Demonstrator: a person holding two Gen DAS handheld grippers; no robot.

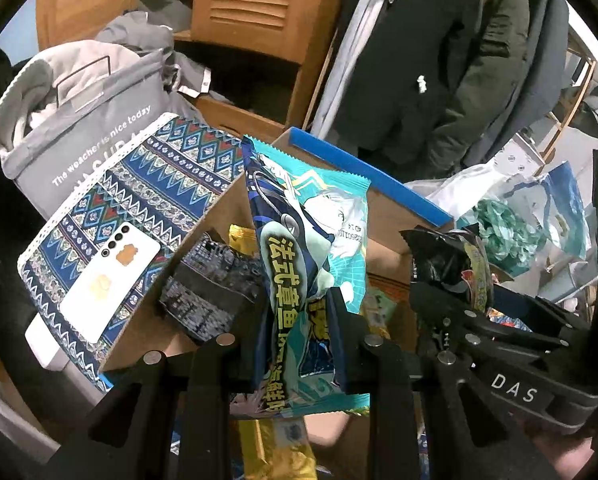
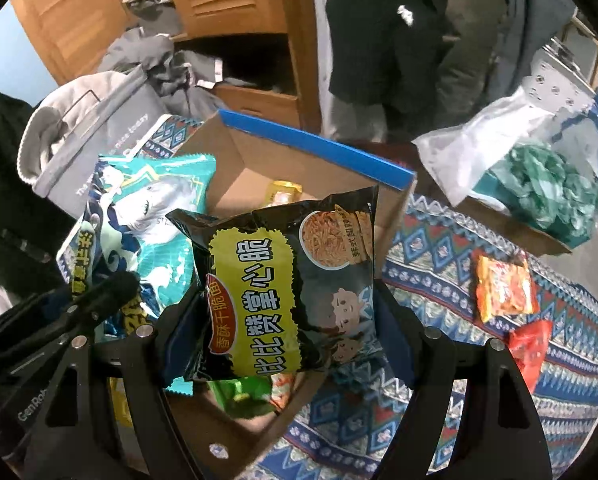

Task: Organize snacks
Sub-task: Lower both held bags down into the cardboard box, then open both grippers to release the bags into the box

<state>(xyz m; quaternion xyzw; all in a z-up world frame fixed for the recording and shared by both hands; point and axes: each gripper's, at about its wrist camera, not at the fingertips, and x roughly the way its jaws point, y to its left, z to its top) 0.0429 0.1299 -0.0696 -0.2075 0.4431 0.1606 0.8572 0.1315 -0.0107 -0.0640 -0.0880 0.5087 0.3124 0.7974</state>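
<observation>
While both claws hang above the open brown cardboard box, each pinches a packet. The left gripper clamps a teal shark-print snack bag. The right gripper grips a black-and-yellow noodle-snack bag.

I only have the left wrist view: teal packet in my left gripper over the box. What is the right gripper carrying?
Observer: The right gripper is shut on a black and yellow noodle snack packet, also over the cardboard box.
Operator: Any snacks left outside the box?
Observer: Yes, an orange packet lies on the patterned cloth right of the box.
Operator: Only that one?
Observer: No, a red packet lies just beside it, nearer the camera.
</observation>
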